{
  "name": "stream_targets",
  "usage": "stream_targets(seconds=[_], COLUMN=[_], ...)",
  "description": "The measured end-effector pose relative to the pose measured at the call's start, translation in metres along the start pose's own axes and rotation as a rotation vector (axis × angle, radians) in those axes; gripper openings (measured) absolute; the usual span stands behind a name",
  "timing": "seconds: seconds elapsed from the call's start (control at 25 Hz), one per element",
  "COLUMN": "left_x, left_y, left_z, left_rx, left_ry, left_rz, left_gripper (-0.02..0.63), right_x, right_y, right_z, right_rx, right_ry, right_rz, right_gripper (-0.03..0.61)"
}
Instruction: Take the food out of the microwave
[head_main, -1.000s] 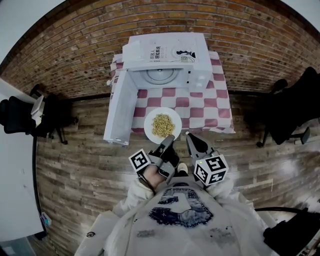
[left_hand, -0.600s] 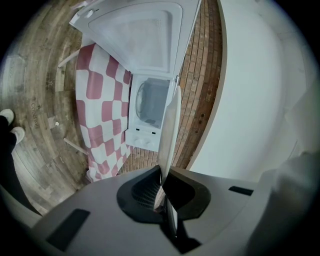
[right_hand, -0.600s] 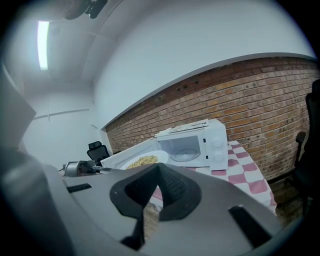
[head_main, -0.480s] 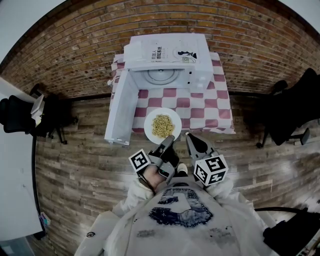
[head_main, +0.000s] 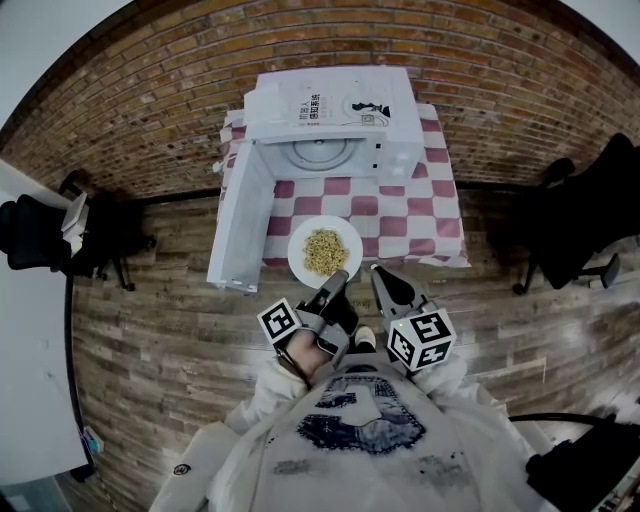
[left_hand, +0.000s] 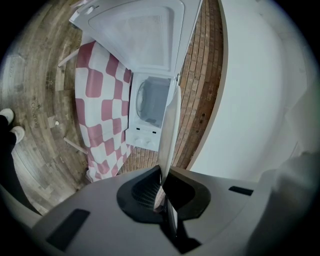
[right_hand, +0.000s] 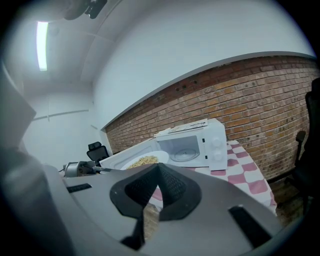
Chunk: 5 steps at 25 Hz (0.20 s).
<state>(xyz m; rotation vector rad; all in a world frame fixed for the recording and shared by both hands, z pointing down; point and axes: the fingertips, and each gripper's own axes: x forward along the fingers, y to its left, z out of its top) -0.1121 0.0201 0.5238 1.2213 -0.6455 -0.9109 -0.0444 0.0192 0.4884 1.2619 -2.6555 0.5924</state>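
1 plate (head_main: 299, 258) of food (head_main: 325, 250) is grasped by its near rim in the left hand-held gripper (head_main: 339, 279), outside the open microwave (head_main: 330, 105), at the table's (head_main: 425, 215) front edge. The right hand-held gripper (head_main: 377, 272) is clenched on nothing, just beside the plate.

One microwave (head_main: 330, 110), one plate of food (head_main: 298, 252), one checked tablecloth (head_main: 410, 215), two grippers, left (head_main: 340, 276) and right (head_main: 379, 272).

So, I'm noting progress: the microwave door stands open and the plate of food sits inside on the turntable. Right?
Not quite. The door stands open, but the plate of food is outside the microwave, in front of it, its rim clamped in the left gripper. The turntable is bare. The head view shows this.
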Motion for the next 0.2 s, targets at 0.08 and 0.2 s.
stream_targets(seconds=[0.08, 0.2], left_x=[0.0017, 0.0048], left_y=[0.0014, 0.0038], left_z=[0.0001, 0.0000], left_rx=[0.000, -0.002], left_ry=[0.000, 0.000], left_rz=[0.003, 0.006], left_gripper=[0.018, 0.018], right_x=[0.0006, 0.0018], right_y=[-0.0020, -0.0059], right_z=[0.0004, 0.0003], right_rx=[0.002, 0.004], right_ry=[0.001, 0.002], right_rz=[0.000, 0.000], right_gripper=[0.012, 0.012])
